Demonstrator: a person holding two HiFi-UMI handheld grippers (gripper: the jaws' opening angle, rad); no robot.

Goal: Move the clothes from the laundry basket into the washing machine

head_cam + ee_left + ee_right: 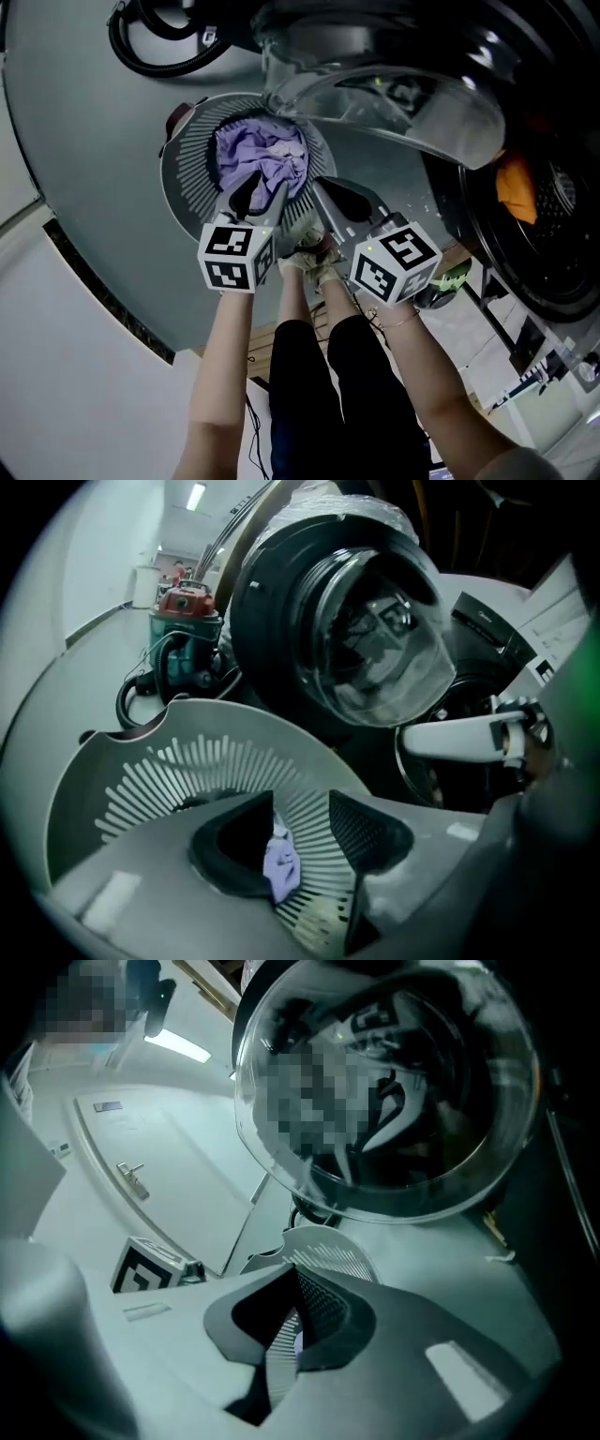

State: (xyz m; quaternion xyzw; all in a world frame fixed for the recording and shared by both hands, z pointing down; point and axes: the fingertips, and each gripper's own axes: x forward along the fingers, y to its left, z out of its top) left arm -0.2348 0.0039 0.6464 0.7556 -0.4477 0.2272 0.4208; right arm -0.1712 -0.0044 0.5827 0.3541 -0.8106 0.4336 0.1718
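**Both grippers over the basket, washer door wide open**

Far left on the floor a black vacuum hose lies coiled. Next to it stands the round, slatted laundry basket, with a crumpled heap of lilac clothes in its middle.

The person's left forearm reaches straight out, nearly parallel to the other one. It holds the left gripper low over the near edge of the heap. Its own view shows that gripper's jaws spread apart. A scrap of the lilac cloth sits in the gap, close against the left-hand jaw. From here it is hard to say whether the cloth actually touches that jaw or just lies beyond it.

Just beside it, the right forearm angles slightly inward. It carries the right gripper at the basket's right rim. In the right gripper view, that gripper's jaw tips meet. Only a thin wedge stays open lower down (basket slats show through it), and nothing is pinched.

Above and to the right, the glass-bowled washing machine door hangs open over the basket. Further right is the dark drum, with something orange at its mouth.
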